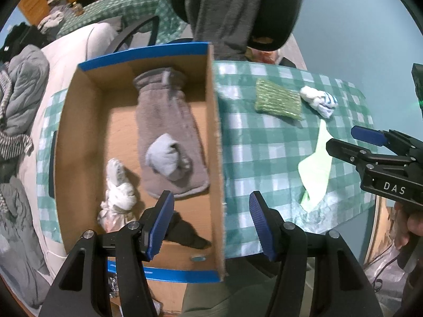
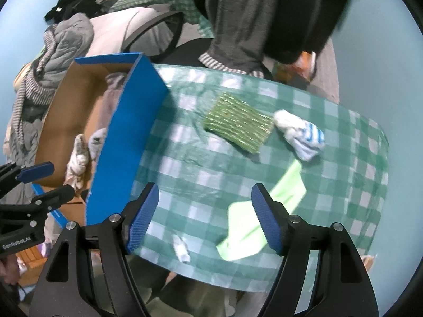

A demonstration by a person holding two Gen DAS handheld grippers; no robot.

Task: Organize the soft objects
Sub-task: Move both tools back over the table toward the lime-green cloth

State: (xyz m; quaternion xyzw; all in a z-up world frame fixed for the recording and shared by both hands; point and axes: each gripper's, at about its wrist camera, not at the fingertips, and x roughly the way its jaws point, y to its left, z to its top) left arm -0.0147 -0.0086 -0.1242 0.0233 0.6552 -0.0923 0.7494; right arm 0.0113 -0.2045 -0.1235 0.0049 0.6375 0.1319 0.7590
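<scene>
A cardboard box (image 1: 79, 132) with a blue rim holds a grey fleece pouch (image 1: 169, 121), a pale blue sock ball (image 1: 166, 158), a white bundle (image 1: 119, 192) and a dark sock (image 1: 187, 235). On the checked tablecloth (image 1: 259, 153) lie a green knitted pad (image 1: 277, 100), a white and blue striped sock (image 1: 320, 100) and a light green cloth (image 1: 317, 169). My left gripper (image 1: 211, 222) is open above the box's right wall, nothing in it. My right gripper (image 2: 205, 219) is open above the cloth's (image 2: 264, 211) left end, holding nothing.
A small white scrap (image 2: 181, 248) lies near the table's front edge. A chair draped with dark and grey clothing (image 2: 238, 13) stands behind the table. Grey and striped garments (image 1: 21, 100) are piled left of the box. The box's blue wall (image 2: 127, 142) rises left of my right gripper.
</scene>
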